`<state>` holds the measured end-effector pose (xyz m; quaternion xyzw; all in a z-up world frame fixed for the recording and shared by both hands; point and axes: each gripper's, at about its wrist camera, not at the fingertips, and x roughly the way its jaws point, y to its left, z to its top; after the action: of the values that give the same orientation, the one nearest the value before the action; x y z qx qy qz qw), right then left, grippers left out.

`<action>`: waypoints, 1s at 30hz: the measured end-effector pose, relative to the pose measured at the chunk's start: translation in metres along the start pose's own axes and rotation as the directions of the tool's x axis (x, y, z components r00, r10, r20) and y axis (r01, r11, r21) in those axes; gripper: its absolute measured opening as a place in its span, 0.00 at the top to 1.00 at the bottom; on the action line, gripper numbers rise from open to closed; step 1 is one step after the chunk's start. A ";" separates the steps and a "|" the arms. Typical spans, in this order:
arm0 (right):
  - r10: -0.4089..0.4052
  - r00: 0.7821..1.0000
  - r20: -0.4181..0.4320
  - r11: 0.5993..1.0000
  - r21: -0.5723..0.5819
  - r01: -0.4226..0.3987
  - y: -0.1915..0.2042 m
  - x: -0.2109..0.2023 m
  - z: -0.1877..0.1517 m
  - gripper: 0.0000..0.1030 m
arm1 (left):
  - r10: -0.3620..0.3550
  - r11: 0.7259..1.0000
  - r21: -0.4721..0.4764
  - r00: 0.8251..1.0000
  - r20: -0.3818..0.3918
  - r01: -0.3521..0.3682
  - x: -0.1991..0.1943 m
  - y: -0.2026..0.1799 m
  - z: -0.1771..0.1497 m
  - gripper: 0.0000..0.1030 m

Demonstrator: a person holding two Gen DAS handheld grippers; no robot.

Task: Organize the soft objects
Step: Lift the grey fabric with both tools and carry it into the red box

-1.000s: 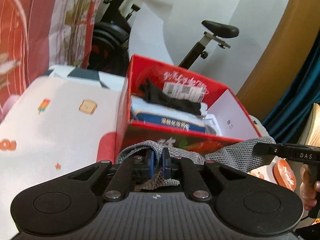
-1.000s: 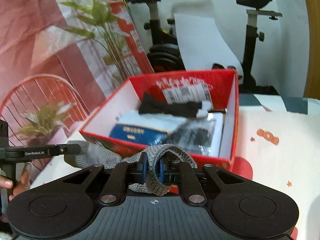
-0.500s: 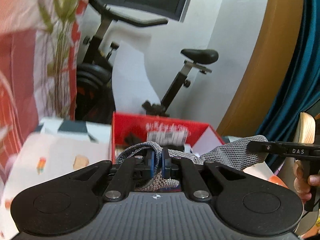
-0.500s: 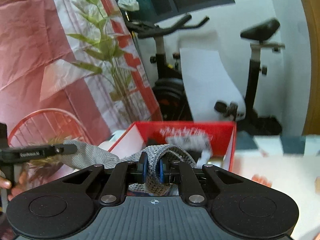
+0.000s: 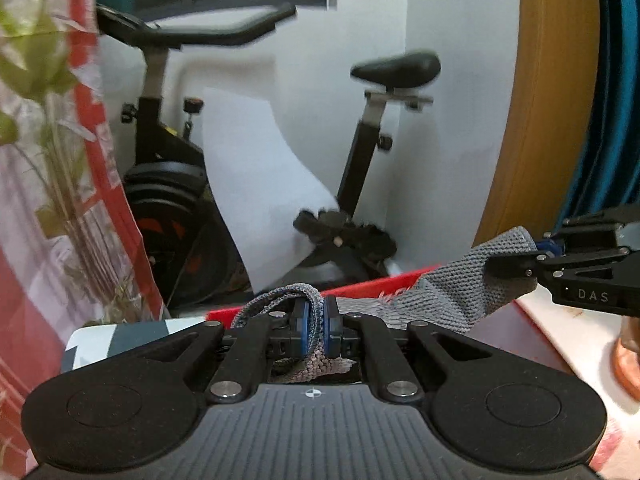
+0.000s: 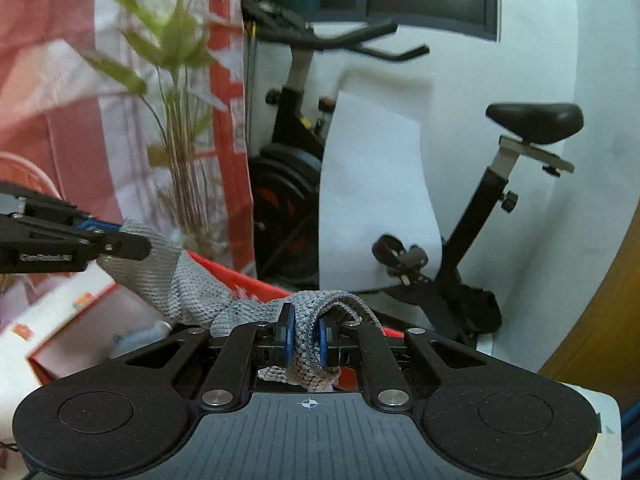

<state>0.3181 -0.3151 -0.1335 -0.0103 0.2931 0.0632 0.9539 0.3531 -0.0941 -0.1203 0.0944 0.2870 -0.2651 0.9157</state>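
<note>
A grey knitted cloth (image 5: pixel 452 292) is stretched in the air between both grippers. My left gripper (image 5: pixel 315 330) is shut on one end of it. My right gripper (image 6: pixel 304 338) is shut on the other end (image 6: pixel 188 284). Each gripper shows at the edge of the other's view: the right one (image 5: pixel 516 266) at the right, the left one (image 6: pixel 120 242) at the left. The red cardboard box (image 5: pixel 360 290) lies below and beyond the cloth; only its far rim shows in the left wrist view. In the right wrist view the box (image 6: pixel 236 276) shows a white inner wall and some contents.
An exercise bike (image 5: pixel 360 168) stands against the white wall behind the box, with a white sheet (image 5: pixel 260 184) leaning on it. A plant (image 6: pixel 176 128) and a red-and-white curtain (image 6: pixel 48 92) are at the left. A wooden panel (image 5: pixel 536 120) and teal curtain are at the right.
Both grippers have risen and tilted up with the cloth held between them. The box has dropped to the bottom of both views, and the bike and wall now fill them.
</note>
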 end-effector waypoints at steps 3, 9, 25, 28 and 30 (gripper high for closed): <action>-0.017 0.999 -0.037 1.000 -0.016 0.016 0.002 0.022 -0.008 0.90 | 0.020 0.999 0.027 0.999 -0.046 -0.019 0.028 -0.005 -0.002 0.93; -0.036 0.995 -0.098 0.998 -0.048 0.031 0.005 0.054 -0.021 0.90 | 0.047 0.999 0.031 0.991 -0.124 -0.043 0.065 -0.005 -0.011 0.93; -0.026 0.956 -0.292 0.998 -0.056 0.010 0.015 0.102 -0.033 0.90 | 0.031 0.999 0.037 0.960 -0.277 -0.021 0.090 0.003 -0.023 0.93; -0.026 0.946 -0.325 0.998 -0.055 0.008 0.015 0.107 -0.034 0.90 | 0.028 0.999 0.038 0.958 -0.286 -0.018 0.090 0.003 -0.024 0.93; -0.025 0.940 -0.341 0.998 -0.059 0.005 0.016 0.110 -0.035 0.90 | 0.027 0.999 0.037 0.957 -0.287 -0.017 0.090 0.003 -0.023 0.93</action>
<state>0.3867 -0.2888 -0.2235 -0.0507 0.4520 0.0614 0.8884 0.4063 -0.1231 -0.1915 0.1507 0.4116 -0.2430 0.8654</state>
